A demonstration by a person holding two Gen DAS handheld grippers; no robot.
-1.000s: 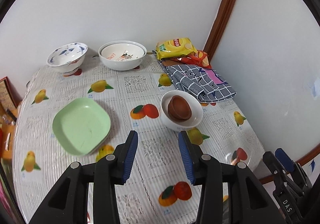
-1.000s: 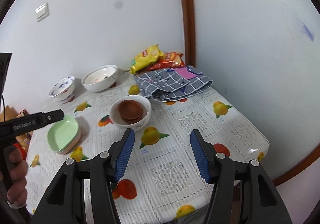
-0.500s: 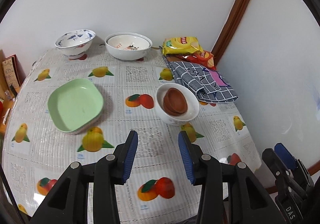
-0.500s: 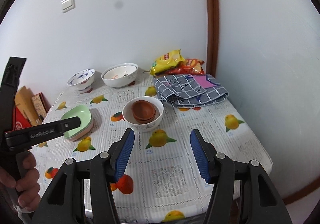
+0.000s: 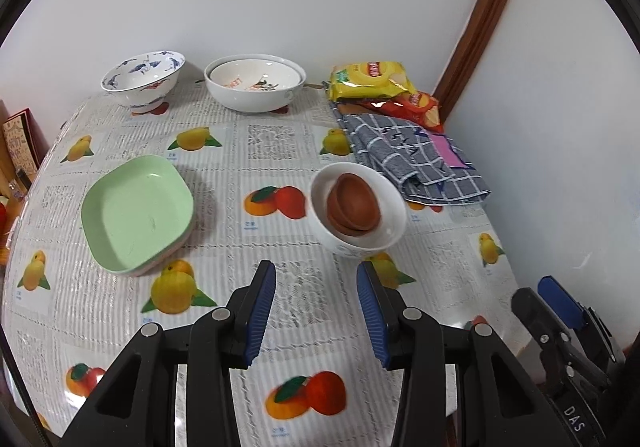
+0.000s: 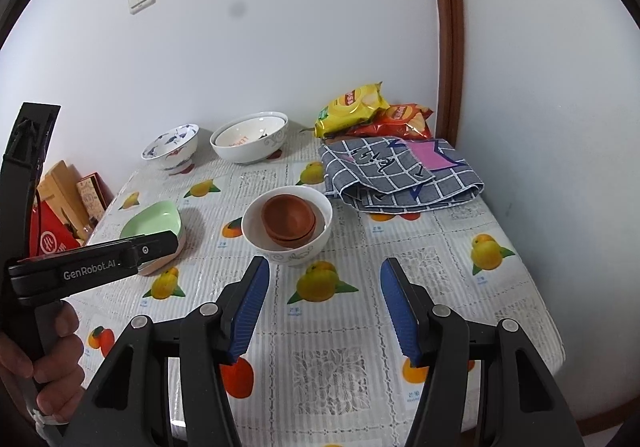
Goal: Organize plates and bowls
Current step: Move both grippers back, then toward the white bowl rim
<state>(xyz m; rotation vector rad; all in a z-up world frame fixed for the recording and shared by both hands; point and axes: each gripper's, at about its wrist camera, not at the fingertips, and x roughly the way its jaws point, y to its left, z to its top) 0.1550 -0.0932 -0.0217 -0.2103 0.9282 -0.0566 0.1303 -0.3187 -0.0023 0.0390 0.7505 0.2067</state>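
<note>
A white bowl [image 5: 384, 237] [image 6: 298, 251] with brown bowls [image 5: 354, 205] [image 6: 288, 217] nested inside stands mid-table. Left of it lies a stack of green square plates [image 5: 138, 213] [image 6: 154, 221]. At the back stand a blue-patterned bowl [image 5: 142, 81] [image 6: 172, 145] and a large white bowl [image 5: 256, 87] [image 6: 250, 143]. My left gripper [image 5: 316, 311] hovers open and empty over the tablecloth, just short of the white bowl. My right gripper [image 6: 324, 307] is open and empty too, with the white bowl just beyond its left finger.
A folded grey checked cloth [image 5: 416, 163] [image 6: 400, 175] and snack bags [image 5: 372, 81] [image 6: 352, 107] fill the back right corner by the walls. Boxes [image 6: 60, 207] stand off the table's left edge. A hand [image 6: 44, 367] holds the left gripper's handle at lower left of the right wrist view.
Both grippers have come closer to the table and the dishes now appear larger and nearer. Their jaws have kept the same width.
</note>
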